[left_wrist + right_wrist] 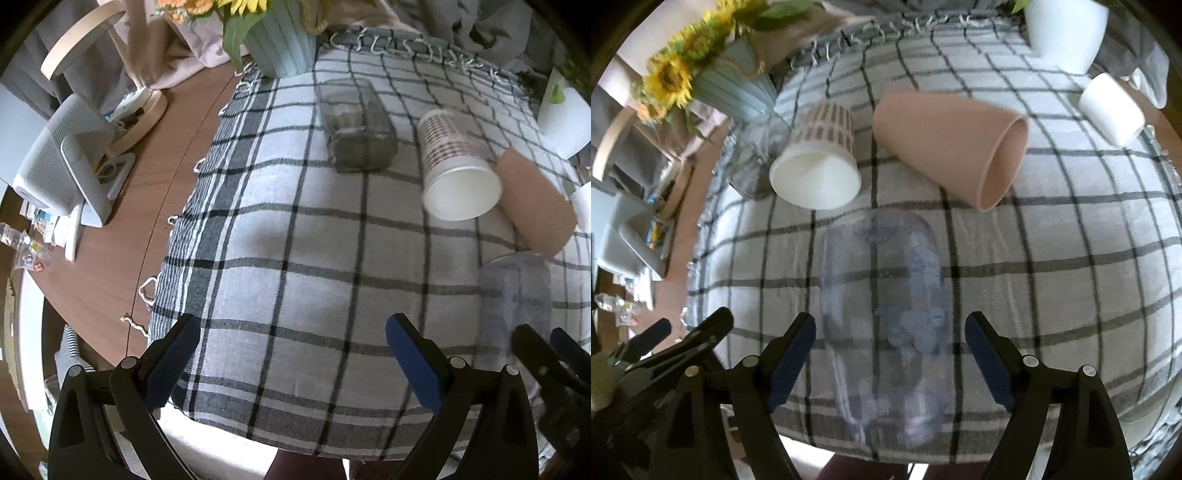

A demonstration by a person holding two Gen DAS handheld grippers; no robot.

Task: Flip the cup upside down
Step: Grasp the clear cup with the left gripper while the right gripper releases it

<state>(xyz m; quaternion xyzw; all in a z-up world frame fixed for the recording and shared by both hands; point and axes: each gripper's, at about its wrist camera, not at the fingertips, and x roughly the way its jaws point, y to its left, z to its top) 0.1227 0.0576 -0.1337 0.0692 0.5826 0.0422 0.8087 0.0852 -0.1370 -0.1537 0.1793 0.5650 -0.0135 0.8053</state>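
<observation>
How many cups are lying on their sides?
3: a white cup on the cloth's far left, a pink cup beside it, and a clear cup between the right tongs. Others may be hidden.

I see a round brown wooden bench (110, 254) half covered by a grey-and-white checked cloth (295, 295) with fringed edges. Grey curtain fabric (85, 74) hangs behind it, and soft daylight falls evenly across the surface.
</observation>
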